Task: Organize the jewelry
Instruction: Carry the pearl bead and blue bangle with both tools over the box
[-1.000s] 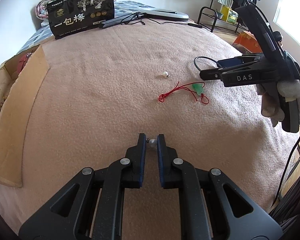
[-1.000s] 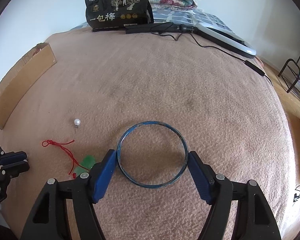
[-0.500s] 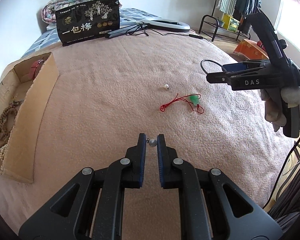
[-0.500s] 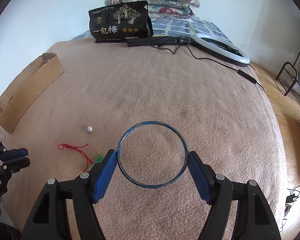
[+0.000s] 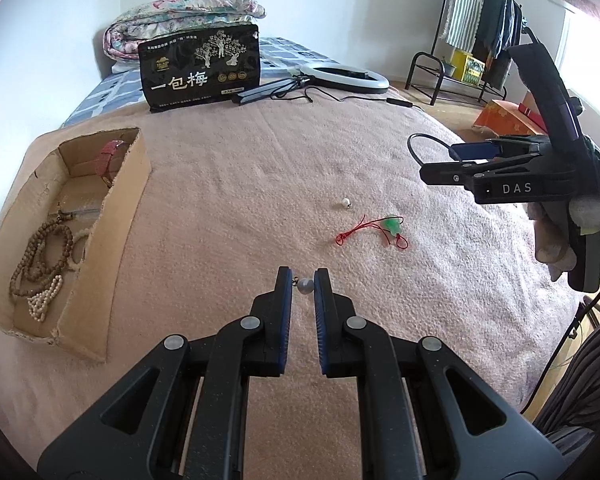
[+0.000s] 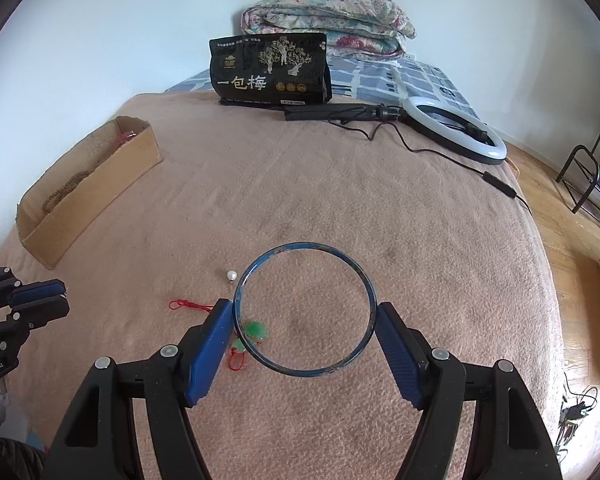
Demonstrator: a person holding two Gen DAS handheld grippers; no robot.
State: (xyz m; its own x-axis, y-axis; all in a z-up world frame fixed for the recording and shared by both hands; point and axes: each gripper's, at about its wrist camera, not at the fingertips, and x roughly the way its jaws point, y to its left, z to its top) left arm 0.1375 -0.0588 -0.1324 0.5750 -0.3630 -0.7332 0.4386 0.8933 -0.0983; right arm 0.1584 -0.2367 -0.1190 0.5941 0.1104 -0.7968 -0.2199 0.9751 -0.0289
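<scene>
My left gripper [image 5: 303,280] is shut on a small pearl earring [image 5: 305,286] and holds it above the pink blanket. My right gripper [image 6: 305,320] is shut on a blue bangle [image 6: 256,264], held flat above the blanket; it also shows at the right of the left wrist view [image 5: 456,160]. A second pearl earring [image 5: 345,201] [image 6: 231,275] and a green pendant on a red cord [image 5: 392,225] [image 6: 255,330] lie on the blanket. A cardboard box [image 5: 124,216] [image 6: 112,176] at the left holds bead strands [image 5: 40,256].
A black snack bag [image 5: 199,67] [image 6: 270,69] stands at the back in front of folded quilts [image 6: 328,16]. A ring light [image 6: 456,130] and its cable [image 6: 496,180] lie at the back right. A clothes rack [image 5: 472,40] stands beyond the bed.
Both grippers have risen and pulled back with their loads, so the box's inside now shows in the left wrist view. The loose earring and pendant have not moved.
</scene>
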